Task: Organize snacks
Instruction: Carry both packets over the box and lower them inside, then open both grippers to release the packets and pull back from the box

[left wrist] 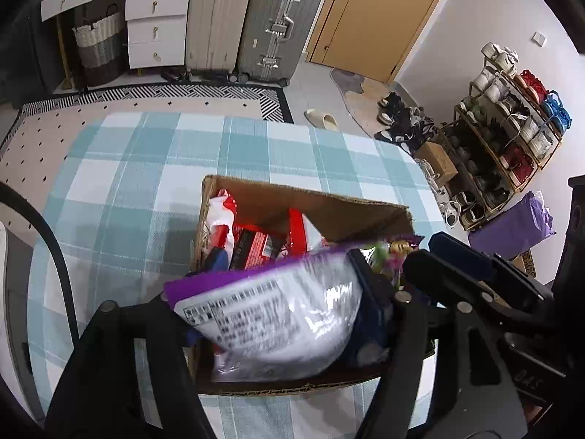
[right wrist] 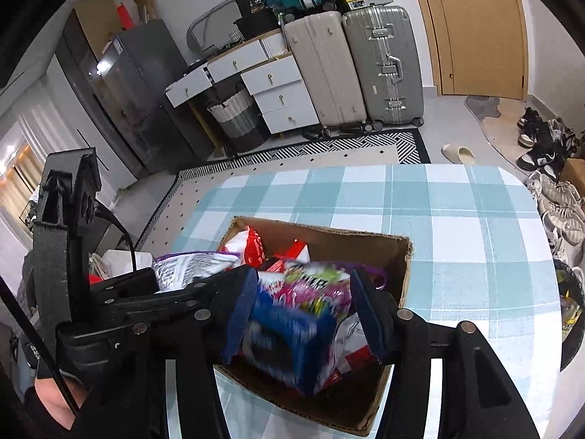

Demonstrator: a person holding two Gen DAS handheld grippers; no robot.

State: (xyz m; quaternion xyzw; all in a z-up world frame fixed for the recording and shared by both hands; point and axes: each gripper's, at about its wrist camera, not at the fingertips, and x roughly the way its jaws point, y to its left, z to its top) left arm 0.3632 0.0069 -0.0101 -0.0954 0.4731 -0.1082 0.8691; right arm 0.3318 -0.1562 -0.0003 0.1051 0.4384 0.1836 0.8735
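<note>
While both grippers gape, snack packs (right wrist: pixel 292 325) fill the box (right wrist: pixel 404 256).

An open brown cardboard box (left wrist: pixel 369 216) holds red snack packets (left wrist: pixel 256 245) beyond the claws. A purple-and-silver foil bag (left wrist: pixel 278 311) lies tilted between the left claw's fingers; a blue snack carton (right wrist: pixel 289 333) between the right's.

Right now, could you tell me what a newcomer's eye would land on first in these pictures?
Probably the cardboard box of bright snacks on the blue checked tablecloth. Over it, a purple-edged silvery bag sits between the left tongs, and a blurred blue packet between the right tongs. Behind stand two suitcases.
</note>
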